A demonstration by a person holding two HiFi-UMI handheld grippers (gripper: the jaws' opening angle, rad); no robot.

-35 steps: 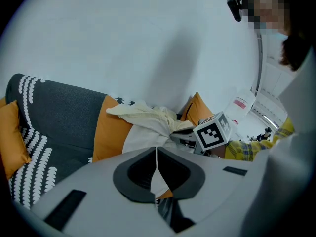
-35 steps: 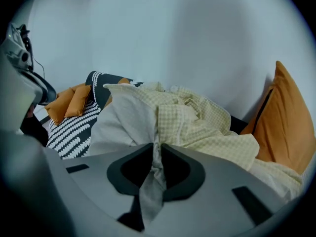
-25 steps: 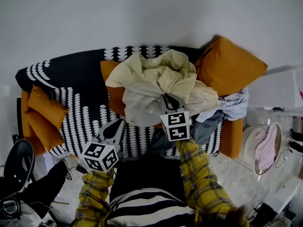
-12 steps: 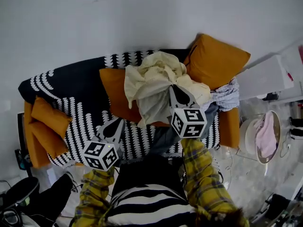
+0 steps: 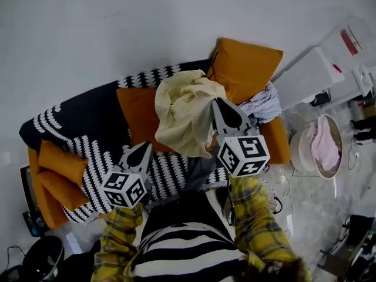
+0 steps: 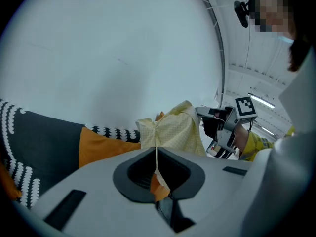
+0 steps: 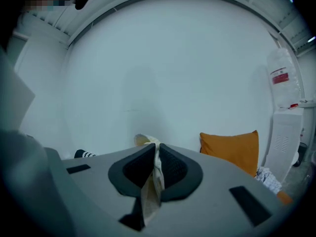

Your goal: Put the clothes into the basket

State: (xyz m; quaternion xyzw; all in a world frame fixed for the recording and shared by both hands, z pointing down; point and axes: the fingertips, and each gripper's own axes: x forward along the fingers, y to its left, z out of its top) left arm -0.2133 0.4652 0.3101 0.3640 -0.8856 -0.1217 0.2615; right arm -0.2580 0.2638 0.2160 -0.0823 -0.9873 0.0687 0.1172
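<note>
A cream garment (image 5: 185, 113) hangs over the sofa, with my right gripper (image 5: 216, 101) shut on its upper edge. In the right gripper view a fold of this cloth (image 7: 153, 181) is pinched between the jaws of the right gripper (image 7: 157, 147). My left gripper (image 5: 144, 147) is shut and holds nothing, lower left of the garment and apart from it. The left gripper view looks past the left gripper (image 6: 157, 152) to the cream garment (image 6: 173, 130) and the right gripper (image 6: 222, 127). A round white basket (image 5: 299, 154) stands on the floor at the right with a pink garment (image 5: 324, 144) in it.
A light striped garment (image 5: 261, 104) and a grey one (image 5: 202, 164) lie on the sofa's right half. The sofa carries a black-and-white patterned throw (image 5: 82, 119), a big orange cushion (image 5: 247, 66) and smaller orange cushions (image 5: 59, 169). A white cabinet (image 5: 317, 69) stands beyond the basket.
My right gripper has risen with the cream garment, pulling it off the pile until it hangs free. The left gripper rose a little, still shut. The basket shows more fully at the right.
</note>
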